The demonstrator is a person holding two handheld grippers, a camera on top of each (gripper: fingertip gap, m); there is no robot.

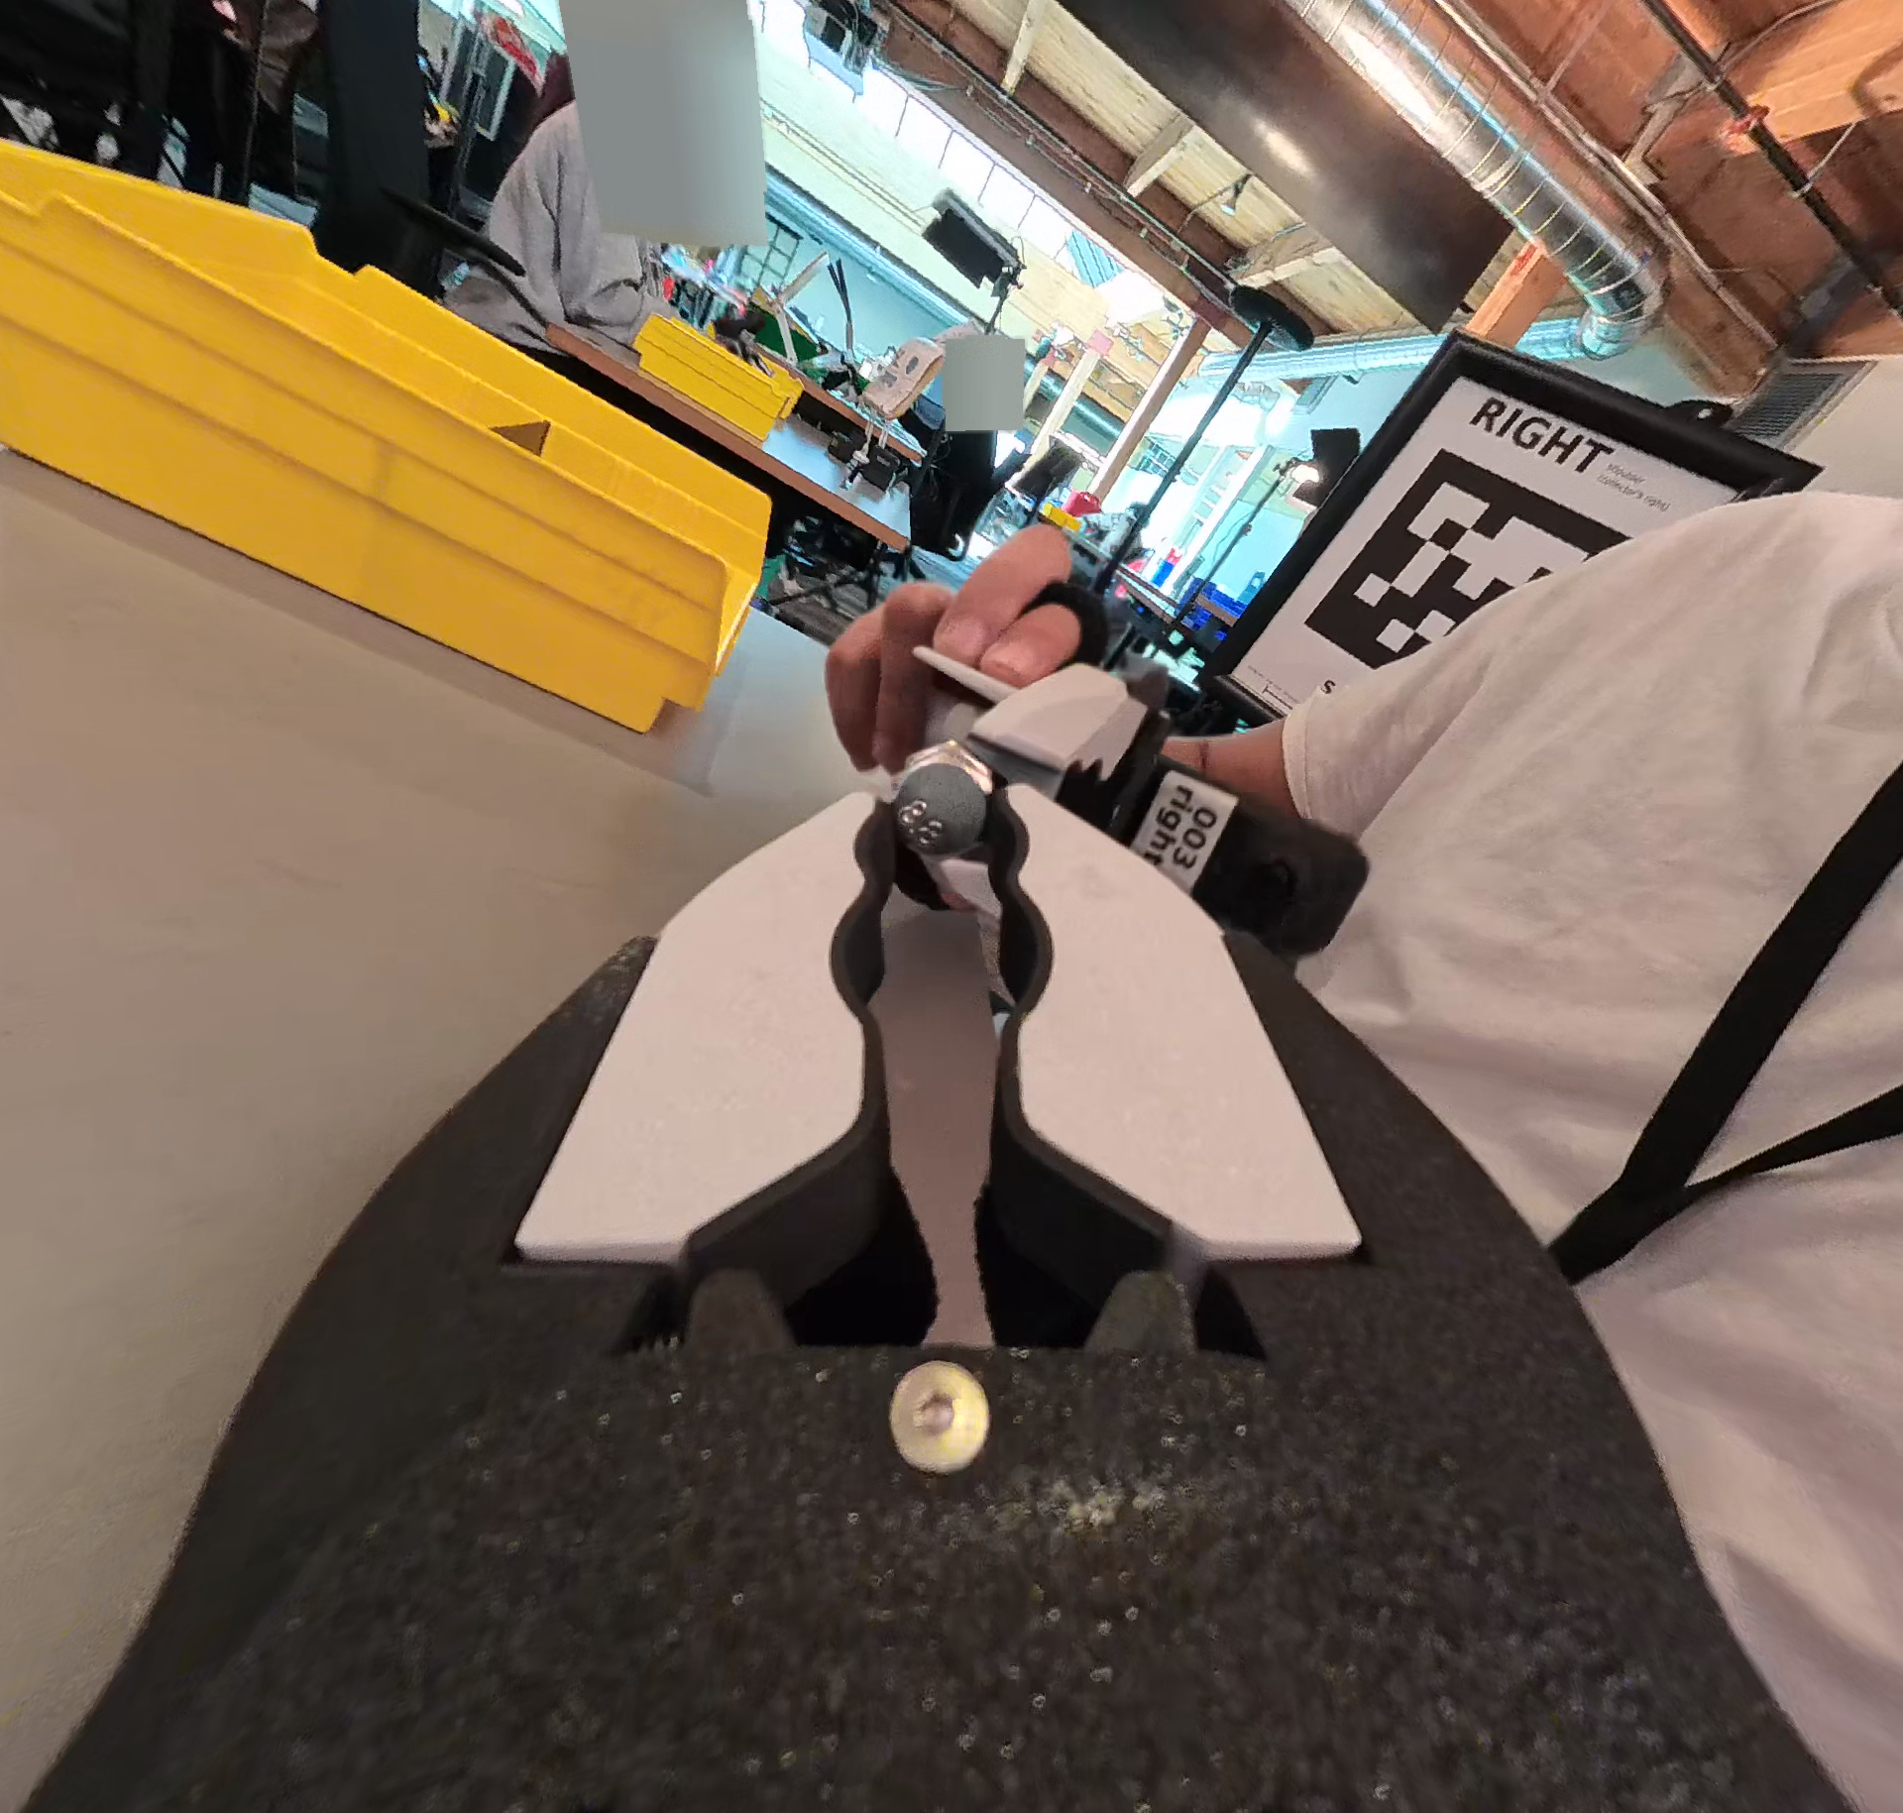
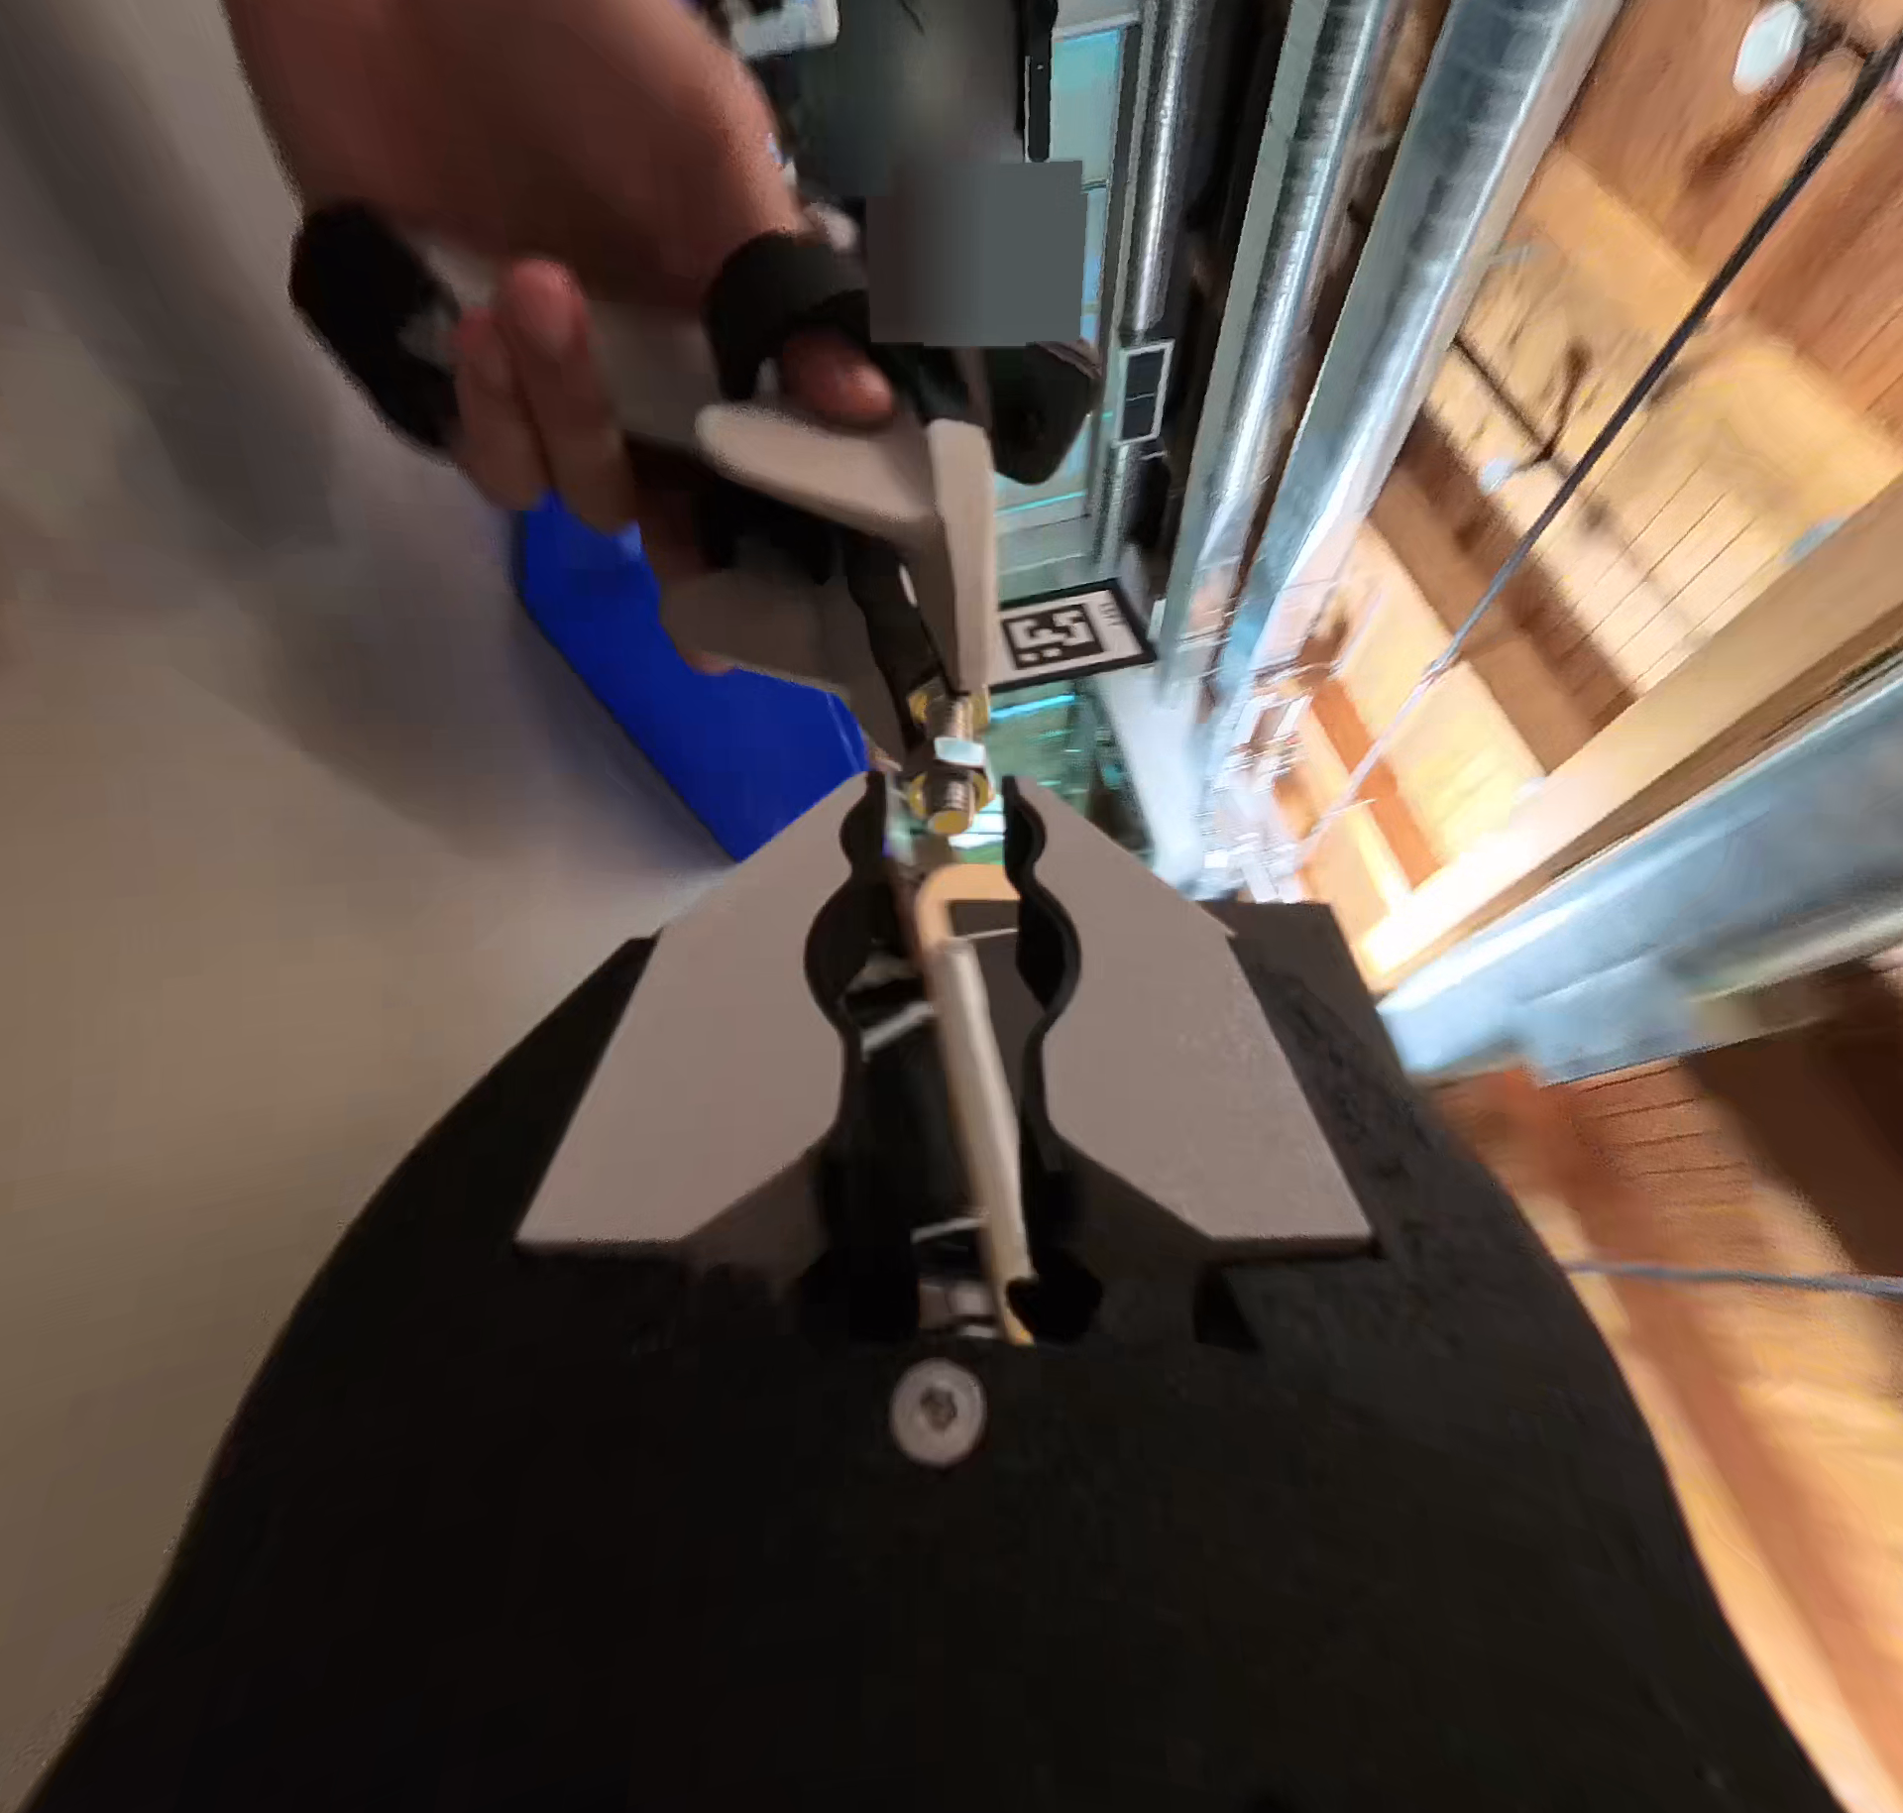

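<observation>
My left gripper (image 1: 939, 821) is shut on the grey head of a steel bolt (image 1: 937, 814) and holds it above the table. In the right wrist view the bolt's threaded end (image 2: 945, 785) carries nuts and points at me. The left gripper's pale fingers (image 2: 958, 569) hold its far end. My right gripper (image 2: 945, 801) is open. Its tips stand either side of the nearest nut (image 2: 942, 790), with a slit showing at the right pad. In the left wrist view the right gripper's fingers (image 1: 1040, 723) reach around the bolt from behind, with a hand (image 1: 927, 631) on the gripper.
A stack of yellow bins (image 1: 360, 425) stands on the pale table (image 1: 257, 888) at the left. A blue bin (image 2: 669, 682) lies beyond my right gripper. A person in a white shirt (image 1: 1596, 837) fills the right side, before a black-and-white marker board (image 1: 1493, 548). My left and right fingertips are right by each other.
</observation>
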